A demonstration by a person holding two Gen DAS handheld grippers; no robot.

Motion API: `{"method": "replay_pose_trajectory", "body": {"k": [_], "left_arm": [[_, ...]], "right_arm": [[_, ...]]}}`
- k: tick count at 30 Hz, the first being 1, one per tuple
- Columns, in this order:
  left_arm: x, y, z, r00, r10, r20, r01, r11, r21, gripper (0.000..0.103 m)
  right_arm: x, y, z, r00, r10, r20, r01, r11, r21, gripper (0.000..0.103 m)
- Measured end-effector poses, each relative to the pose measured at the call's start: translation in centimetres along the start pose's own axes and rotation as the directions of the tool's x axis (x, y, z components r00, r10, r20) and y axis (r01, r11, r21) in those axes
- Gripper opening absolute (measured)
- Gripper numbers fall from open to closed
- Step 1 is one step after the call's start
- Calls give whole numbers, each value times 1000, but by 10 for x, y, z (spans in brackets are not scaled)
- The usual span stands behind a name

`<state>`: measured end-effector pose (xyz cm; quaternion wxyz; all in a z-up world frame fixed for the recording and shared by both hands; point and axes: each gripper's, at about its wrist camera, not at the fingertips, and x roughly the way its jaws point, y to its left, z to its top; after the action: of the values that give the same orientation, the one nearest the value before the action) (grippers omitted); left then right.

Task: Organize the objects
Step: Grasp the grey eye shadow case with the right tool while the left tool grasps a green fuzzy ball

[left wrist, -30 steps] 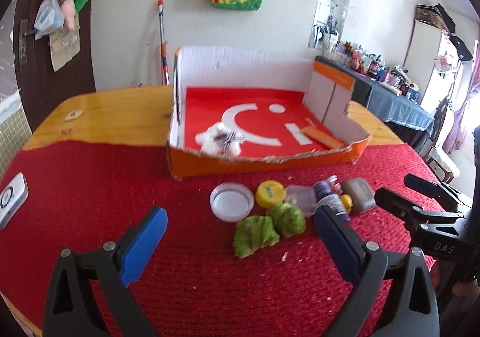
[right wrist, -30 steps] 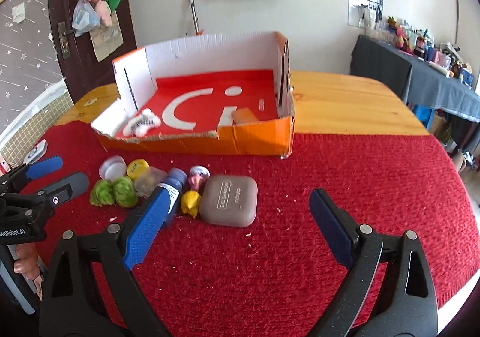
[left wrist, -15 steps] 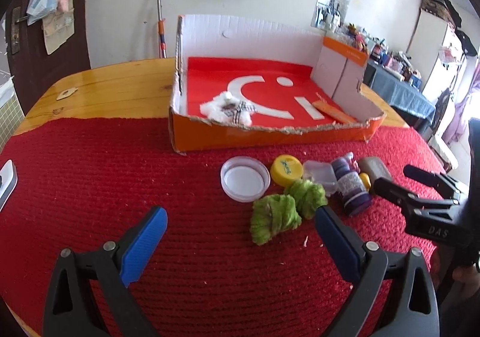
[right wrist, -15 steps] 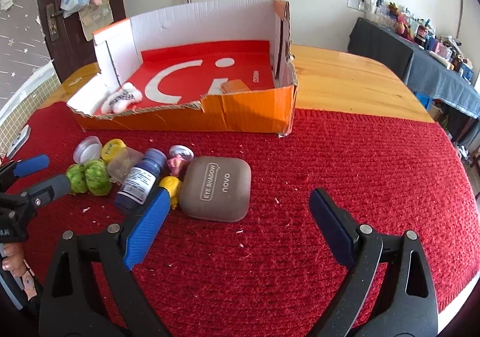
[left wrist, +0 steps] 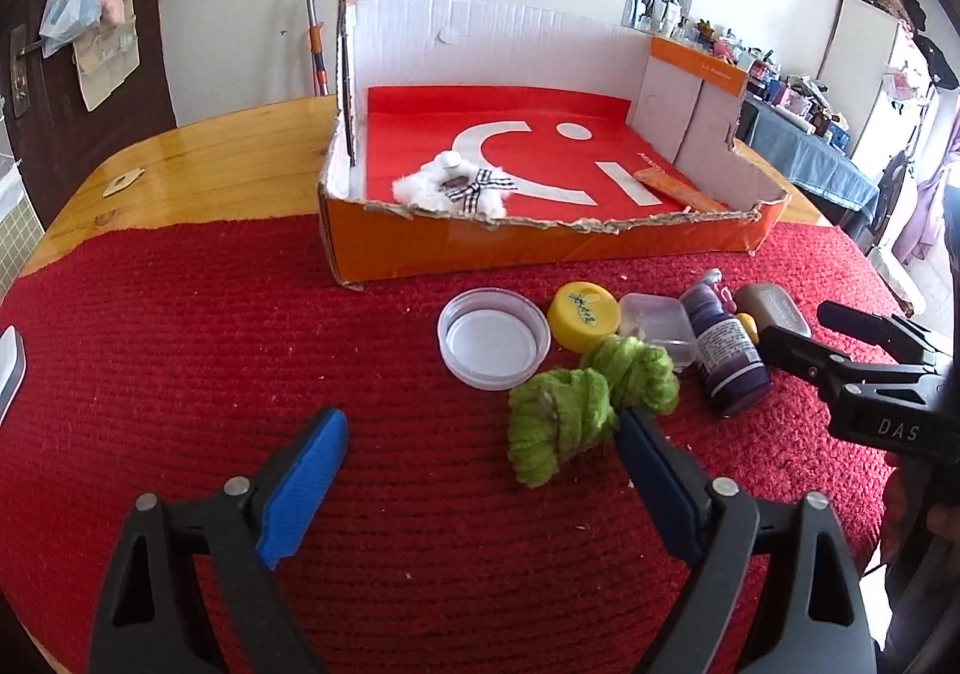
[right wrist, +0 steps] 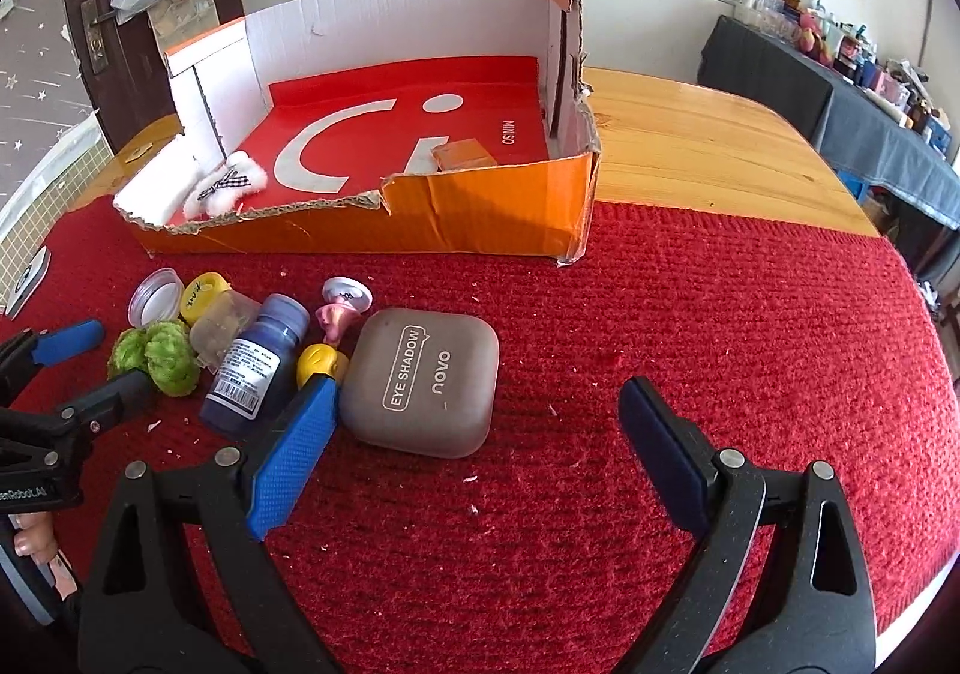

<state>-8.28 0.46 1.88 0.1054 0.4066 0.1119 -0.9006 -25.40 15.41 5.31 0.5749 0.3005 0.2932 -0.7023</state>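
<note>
Cluster of small objects on the red mat [left wrist: 240, 350] covering the bench [left wrist: 198, 152], at 6 o'clock from the orange cardboard box [left wrist: 540, 248]: clear lid [left wrist: 492, 338], yellow cap [left wrist: 583, 314], clear case [left wrist: 657, 323], two green yarn balls [left wrist: 588, 404], purple bottle [left wrist: 723, 356], eye-shadow compact [right wrist: 423, 383]. Compared with a second ago, both grippers have dropped nearer the cluster. The left gripper [left wrist: 480, 479] is closing, with nothing between its pads; the yarn lies just beside its right pad. The right gripper [right wrist: 474, 449] stands released, the compact near its left pad. A first pick seems imminent. Small pink and yellow items behind the bottle remain indistinct.
</note>
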Motion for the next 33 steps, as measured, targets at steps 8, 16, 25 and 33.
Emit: {"method": "replay_pose_trajectory", "body": {"k": [8, 16, 25, 33], "left_arm": [[0, 0, 2, 1000, -4, 3, 4, 1000, 10, 84], [1, -10, 3, 1000, -21, 0, 20, 998, 54, 64], [-2, -19, 3, 996, -87, -6, 87, 994, 69, 33], [-17, -20, 6, 996, -78, 39, 75, 994, 74, 33]], "right_arm": [[1, -13, 1, 1000, -3, -8, 3, 1000, 14, 95], [9, -3, 7, 1000, 21, -17, -22, 999, -38, 84], [7, 4, 4, 998, 64, -7, -65, 995, -79, 49], [-2, 1, 7, 996, 91, 18, -89, 994, -67, 49]]}}
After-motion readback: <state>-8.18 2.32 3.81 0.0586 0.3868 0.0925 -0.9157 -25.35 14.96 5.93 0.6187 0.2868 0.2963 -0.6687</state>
